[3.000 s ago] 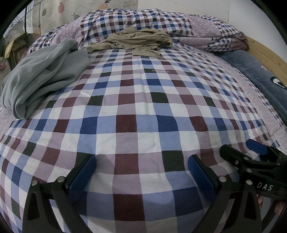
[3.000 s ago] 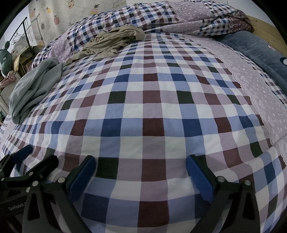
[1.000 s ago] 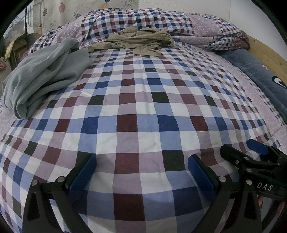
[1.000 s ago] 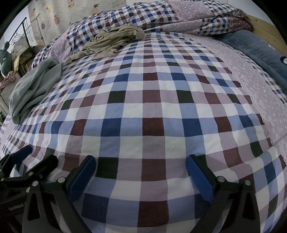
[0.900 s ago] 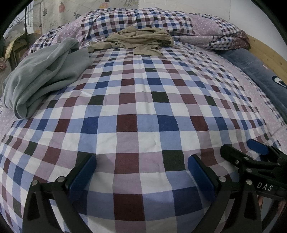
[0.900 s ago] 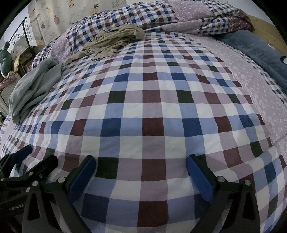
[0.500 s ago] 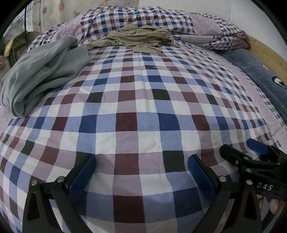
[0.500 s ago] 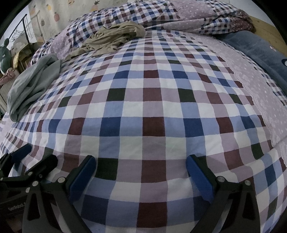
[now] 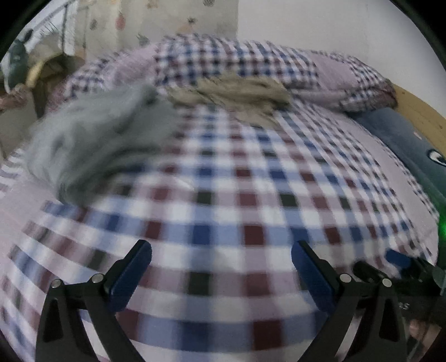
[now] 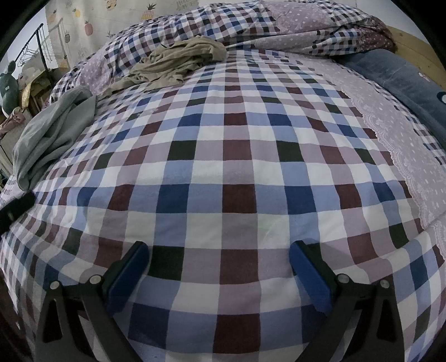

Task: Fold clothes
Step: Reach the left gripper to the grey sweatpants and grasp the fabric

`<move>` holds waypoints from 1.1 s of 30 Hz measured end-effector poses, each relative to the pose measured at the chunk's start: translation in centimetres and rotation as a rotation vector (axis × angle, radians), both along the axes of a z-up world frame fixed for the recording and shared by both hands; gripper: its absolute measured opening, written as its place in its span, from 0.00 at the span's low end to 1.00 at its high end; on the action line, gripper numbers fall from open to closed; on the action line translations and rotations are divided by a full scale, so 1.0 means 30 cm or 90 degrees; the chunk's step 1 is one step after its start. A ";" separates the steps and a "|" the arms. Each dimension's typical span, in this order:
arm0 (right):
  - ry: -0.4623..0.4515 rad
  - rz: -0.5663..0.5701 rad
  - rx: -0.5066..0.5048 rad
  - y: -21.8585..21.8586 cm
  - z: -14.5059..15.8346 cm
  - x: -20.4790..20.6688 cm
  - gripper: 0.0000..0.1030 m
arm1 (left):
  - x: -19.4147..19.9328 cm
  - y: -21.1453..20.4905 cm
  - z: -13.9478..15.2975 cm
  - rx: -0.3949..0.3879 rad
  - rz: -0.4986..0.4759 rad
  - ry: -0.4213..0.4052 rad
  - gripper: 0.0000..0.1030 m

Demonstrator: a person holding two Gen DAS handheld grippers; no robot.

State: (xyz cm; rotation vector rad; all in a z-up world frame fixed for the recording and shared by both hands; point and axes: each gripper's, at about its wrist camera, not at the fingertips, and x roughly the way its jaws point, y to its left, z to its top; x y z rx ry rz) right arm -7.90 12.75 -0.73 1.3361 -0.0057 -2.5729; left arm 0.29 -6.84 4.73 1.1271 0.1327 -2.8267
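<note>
Left wrist view: the left gripper (image 9: 221, 256), a black frame with blue pads, has its jaws spread wide and holds nothing. It hovers over the near part of the checked bedsheet in blue, maroon, lilac and white (image 9: 251, 195). This view is motion-blurred. The right gripper (image 9: 390, 267) appears at the lower right edge, just beside the left one.

Right wrist view: the right gripper (image 10: 220, 256) likewise has its jaws spread wide with nothing between the blue pads (image 10: 309, 275). Only bare checked bedsheet (image 10: 239, 167) lies between and directly ahead of the fingers.

Task items: a crumpled grey garment (image 10: 53, 133) lies at the left edge of the bed, well apart from both grippers; in the left wrist view it sits ahead and to the left (image 9: 94, 139). A crumpled khaki-beige garment (image 10: 178, 64) lies at the far end, resting against the bunched checked quilt (image 10: 278, 25); it is blurred in the left view (image 9: 239, 92).

A dark blue plush pillow (image 10: 395, 72) lies along the right side, next to a wooden bed frame (image 10: 412, 41). A pineapple-print curtain (image 10: 83, 22) hangs behind the bed.
</note>
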 end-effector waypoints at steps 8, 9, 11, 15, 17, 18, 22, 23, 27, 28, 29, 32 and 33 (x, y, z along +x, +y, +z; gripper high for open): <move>0.001 0.000 -0.004 0.025 0.001 0.026 1.00 | -0.012 -0.274 0.058 -0.115 0.088 0.046 0.99; 0.002 0.000 -0.004 0.023 0.001 0.024 1.00 | -0.019 -0.295 0.058 -0.126 0.092 0.044 0.99; 0.002 0.000 -0.006 0.027 0.003 0.020 1.00 | -0.027 -0.330 0.055 -0.148 0.092 0.043 0.99; 0.002 0.000 -0.007 0.042 0.005 0.026 1.00 | -0.077 -0.358 0.041 -0.189 0.080 0.041 0.99; 0.002 0.000 -0.008 0.051 0.005 0.031 1.00 | -0.112 -0.358 0.032 -0.222 0.072 0.040 0.98; 0.002 0.000 -0.009 0.055 0.006 0.033 1.00 | -0.126 -0.359 0.022 -0.236 0.072 0.032 0.94; 0.002 -0.001 -0.014 0.072 0.010 0.038 1.00 | -0.207 -0.371 -0.033 -0.281 0.082 -0.019 0.58; 0.002 -0.001 -0.015 0.075 0.011 0.037 1.00 | -0.223 -0.376 -0.049 -0.291 0.089 -0.031 0.56; 0.002 -0.001 -0.019 0.087 0.016 0.043 1.00 | -0.249 -0.390 -0.075 -0.303 0.106 -0.036 0.27; 0.002 -0.001 -0.020 0.090 0.017 0.046 1.00 | -0.241 -0.398 -0.069 -0.291 0.109 -0.027 0.23; 0.003 -0.001 -0.021 0.094 0.019 0.049 1.00 | -0.227 -0.409 -0.056 -0.269 0.109 -0.016 0.19; 0.003 -0.001 -0.025 0.102 0.023 0.060 1.00 | -0.183 -0.456 0.011 -0.158 0.115 0.016 0.15; 0.003 -0.002 -0.026 0.105 0.024 0.062 1.00 | -0.164 -0.470 0.037 -0.123 0.120 0.027 0.15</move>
